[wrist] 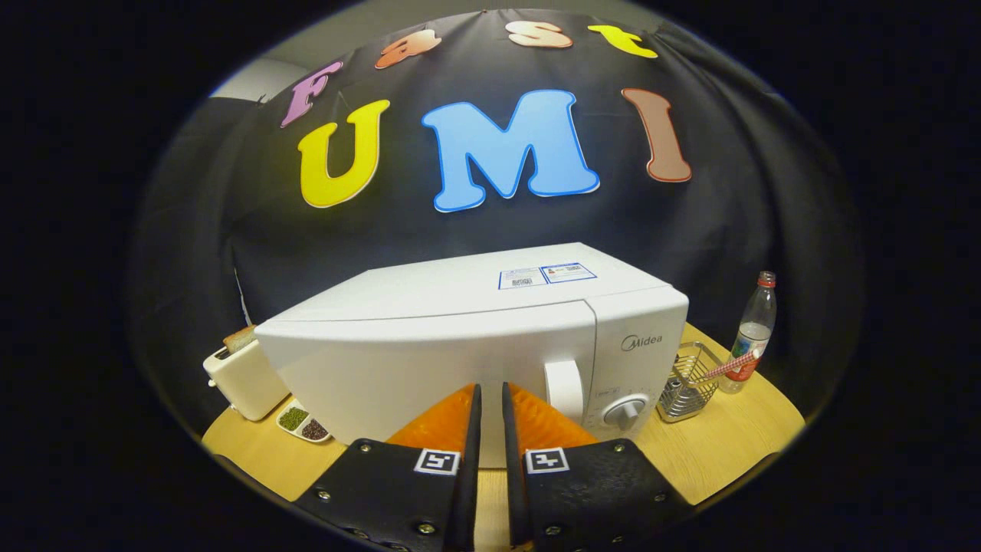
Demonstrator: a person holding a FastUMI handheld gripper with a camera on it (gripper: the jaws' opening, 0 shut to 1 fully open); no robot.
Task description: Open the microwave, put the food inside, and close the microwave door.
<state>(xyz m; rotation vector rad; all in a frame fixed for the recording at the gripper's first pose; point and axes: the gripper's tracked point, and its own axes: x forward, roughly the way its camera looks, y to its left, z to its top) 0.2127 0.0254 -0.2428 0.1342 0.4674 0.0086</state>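
A white microwave point(475, 337) stands on the wooden table point(713, 452) with its door shut. Its vertical door handle point(565, 389) and a round dial point(625, 412) sit on the right part of the front. My gripper point(489, 395) is close in front of the door, a little left of the handle, its fingers nearly together with only a narrow gap and nothing between them. A small divided dish of food point(303, 423) lies on the table left of the microwave.
A white toaster point(241, 376) with bread in its slot stands at the microwave's left. To the right are a wire basket point(690, 381) holding a striped stick and a clear plastic bottle point(753, 331) with a red cap.
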